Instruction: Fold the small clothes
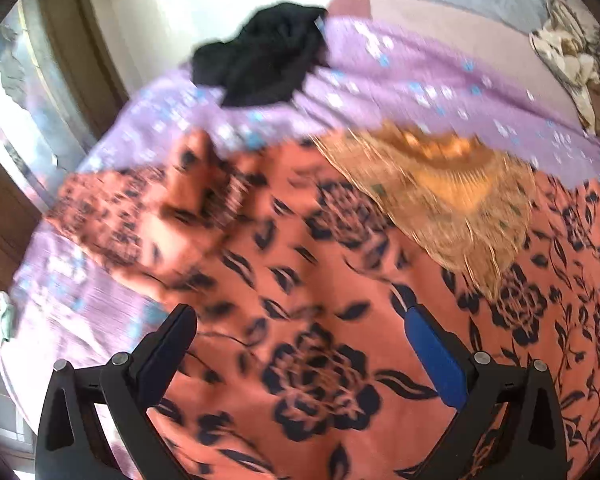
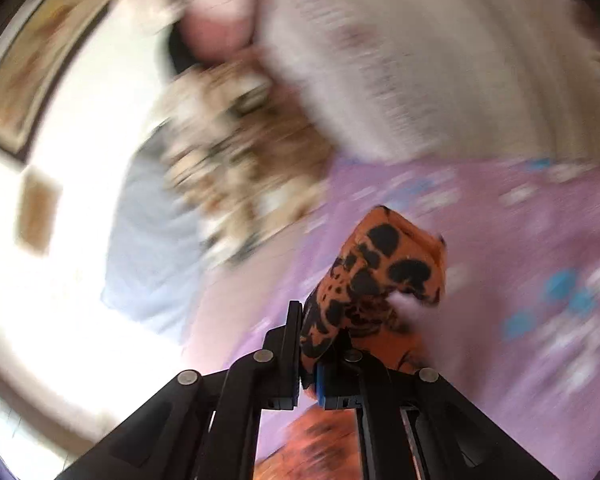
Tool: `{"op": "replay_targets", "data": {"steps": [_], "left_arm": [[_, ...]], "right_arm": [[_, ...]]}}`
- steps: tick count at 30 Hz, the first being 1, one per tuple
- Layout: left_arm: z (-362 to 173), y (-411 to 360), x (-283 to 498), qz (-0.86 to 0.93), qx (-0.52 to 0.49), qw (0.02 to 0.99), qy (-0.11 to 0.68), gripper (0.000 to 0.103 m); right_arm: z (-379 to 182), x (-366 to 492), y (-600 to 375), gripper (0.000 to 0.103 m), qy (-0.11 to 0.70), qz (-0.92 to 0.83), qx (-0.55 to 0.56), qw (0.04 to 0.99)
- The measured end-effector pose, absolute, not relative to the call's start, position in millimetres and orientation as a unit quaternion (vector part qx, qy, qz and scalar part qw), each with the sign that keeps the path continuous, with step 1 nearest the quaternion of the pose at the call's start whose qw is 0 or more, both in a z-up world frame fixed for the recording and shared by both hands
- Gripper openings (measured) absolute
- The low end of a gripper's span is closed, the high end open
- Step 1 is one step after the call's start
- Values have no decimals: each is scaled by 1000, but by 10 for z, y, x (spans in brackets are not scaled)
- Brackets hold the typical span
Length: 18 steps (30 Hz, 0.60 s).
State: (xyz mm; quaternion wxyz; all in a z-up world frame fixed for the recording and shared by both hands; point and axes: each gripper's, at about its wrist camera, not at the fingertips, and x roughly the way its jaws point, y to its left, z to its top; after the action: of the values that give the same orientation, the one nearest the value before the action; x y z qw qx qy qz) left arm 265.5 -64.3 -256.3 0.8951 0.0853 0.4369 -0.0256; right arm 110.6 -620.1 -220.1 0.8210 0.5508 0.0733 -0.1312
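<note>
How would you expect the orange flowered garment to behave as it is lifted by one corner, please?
Probably floppy: the orange flowered garment bunches and droops beyond the shut right tongs. Likely light, since it lies thin and wrinkled on the purple sheet.

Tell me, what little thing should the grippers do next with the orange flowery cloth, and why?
Probably the left hand-held gripper should close on the near edge of the orange floral garment. Its jaws hang open over the cloth, gripping nothing, while the right hand-held gripper is already shut on a bunched corner. A fold likely needs two held corners. The frames are blurry, so that's a guess.
</note>
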Motion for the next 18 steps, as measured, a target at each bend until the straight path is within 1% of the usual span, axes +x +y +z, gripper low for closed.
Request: {"op": "replay_targets", "data": {"steps": [3, 6, 9, 13, 14, 16, 17, 18], "left_arm": [[-2462, -497, 2691, -2, 80, 905, 419, 103], [-2424, -326, 2759, 22, 65, 906, 417, 103], [-2412, -119, 2777, 40, 39, 906, 420, 103], [-2364, 159, 2794, 60, 17, 906, 418, 103], [-2368, 202, 2798, 65, 15, 907, 417, 103], [-2370, 314, 2826, 78, 7, 906, 415, 103], [-2367, 378, 2841, 85, 2, 906, 416, 103], [-2363, 453, 2857, 91, -5, 905, 416, 103]], "right_arm": [[-1941, 1457, -5488, 5, 93, -46, 534, 839], [-1912, 1832, -4839, 5, 128, 26, 539, 832], [-2022, 2180, -4252, 5, 173, 73, 535, 824], [-2313, 2592, -3465, 5, 239, 136, 531, 802], [-2396, 2678, -3271, 10, 257, 154, 529, 794], [-2514, 2809, -2960, 10, 295, 174, 513, 787], [-2565, 2847, -2795, 13, 321, 182, 495, 787], [-2621, 2893, -2605, 26, 351, 198, 474, 783]]}}
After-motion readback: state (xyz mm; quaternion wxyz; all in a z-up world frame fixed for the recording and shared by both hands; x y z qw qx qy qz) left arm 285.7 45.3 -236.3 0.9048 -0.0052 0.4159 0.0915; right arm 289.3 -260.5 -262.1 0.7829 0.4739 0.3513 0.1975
